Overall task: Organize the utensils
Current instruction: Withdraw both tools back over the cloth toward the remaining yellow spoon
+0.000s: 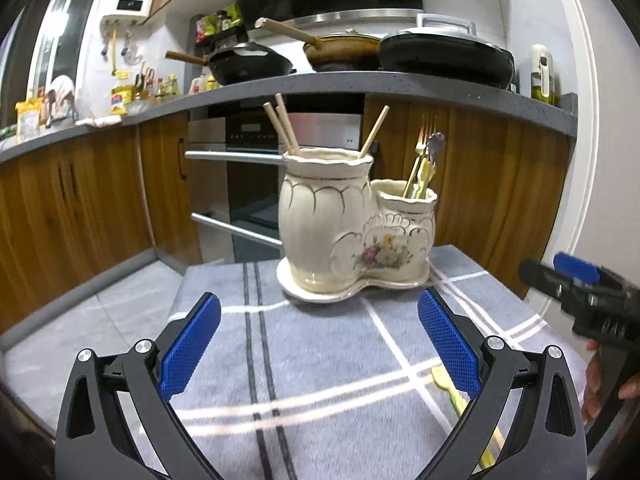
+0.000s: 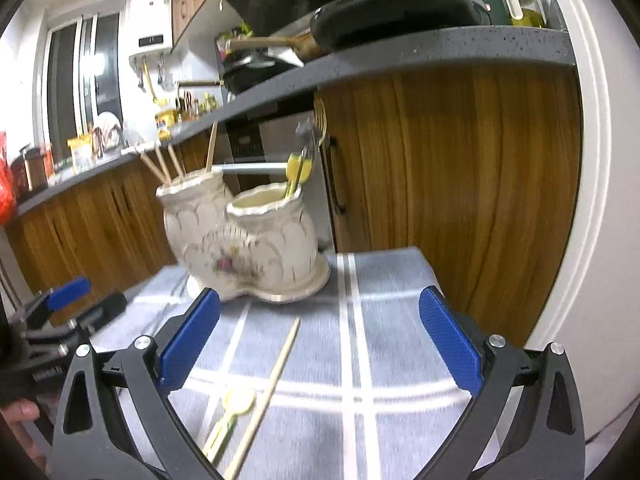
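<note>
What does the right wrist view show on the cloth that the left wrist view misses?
Only the right wrist view shows the loose chopstick lying on the cloth beside the yellow spoon, between the open right gripper. Only the left wrist view shows the woks on the counter from the front, and the open left gripper empty. Both show the two-pot ceramic holder with chopsticks in the taller pot, fork and yellow utensils in the shorter one, and the striped grey cloth.

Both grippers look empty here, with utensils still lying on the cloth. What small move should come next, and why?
Probably lower the right gripper onto the loose chopstick and close. Its jaws are open and empty, and the chopstick lies between them on the cloth, beside a yellow spoon, while the ceramic holder already keeps other chopsticks.
</note>
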`<state>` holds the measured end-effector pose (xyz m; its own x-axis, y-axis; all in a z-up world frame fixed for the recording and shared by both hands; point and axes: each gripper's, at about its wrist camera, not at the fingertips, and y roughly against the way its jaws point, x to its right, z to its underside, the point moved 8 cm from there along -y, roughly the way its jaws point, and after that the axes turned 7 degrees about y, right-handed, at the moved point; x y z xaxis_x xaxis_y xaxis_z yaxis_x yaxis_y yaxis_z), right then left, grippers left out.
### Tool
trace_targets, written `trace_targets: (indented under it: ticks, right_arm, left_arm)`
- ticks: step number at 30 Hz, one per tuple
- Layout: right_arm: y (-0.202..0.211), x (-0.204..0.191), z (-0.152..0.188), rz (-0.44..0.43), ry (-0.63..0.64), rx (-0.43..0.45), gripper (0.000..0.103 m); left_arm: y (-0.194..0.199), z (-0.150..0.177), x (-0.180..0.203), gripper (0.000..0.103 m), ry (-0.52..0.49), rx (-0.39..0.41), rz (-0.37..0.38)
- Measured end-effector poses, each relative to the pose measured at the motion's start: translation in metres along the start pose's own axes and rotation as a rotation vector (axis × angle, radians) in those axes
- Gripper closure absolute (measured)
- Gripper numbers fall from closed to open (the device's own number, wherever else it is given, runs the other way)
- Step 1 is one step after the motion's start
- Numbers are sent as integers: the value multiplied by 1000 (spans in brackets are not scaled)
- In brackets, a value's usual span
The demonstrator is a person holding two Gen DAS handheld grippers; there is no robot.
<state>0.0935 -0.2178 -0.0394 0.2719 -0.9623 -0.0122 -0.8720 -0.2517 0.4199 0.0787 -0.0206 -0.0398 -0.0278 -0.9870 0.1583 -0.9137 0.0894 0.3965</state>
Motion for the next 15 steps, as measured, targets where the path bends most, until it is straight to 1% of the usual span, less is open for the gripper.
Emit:
trace_targets:
  ticks: [3, 6, 9, 12, 15]
  right_arm:
    - [2, -10, 20, -11, 15, -88, 5]
    - [6, -23, 38, -31, 27, -165, 5]
    - [9, -40, 51, -63, 48, -212, 5]
    - [9, -62, 63, -83, 110, -260, 6]
    - [6, -79, 71, -100, 145, -303, 11]
  left_arm:
    - [4, 2, -5, 5, 11, -4, 2]
    - [7, 0, -12, 5, 22, 15, -4]
    - [5, -1, -19, 5, 49, 16, -10]
    - [2, -1, -25, 5, 99, 1, 14]
    - [1, -2, -27, 5, 117, -3, 25]
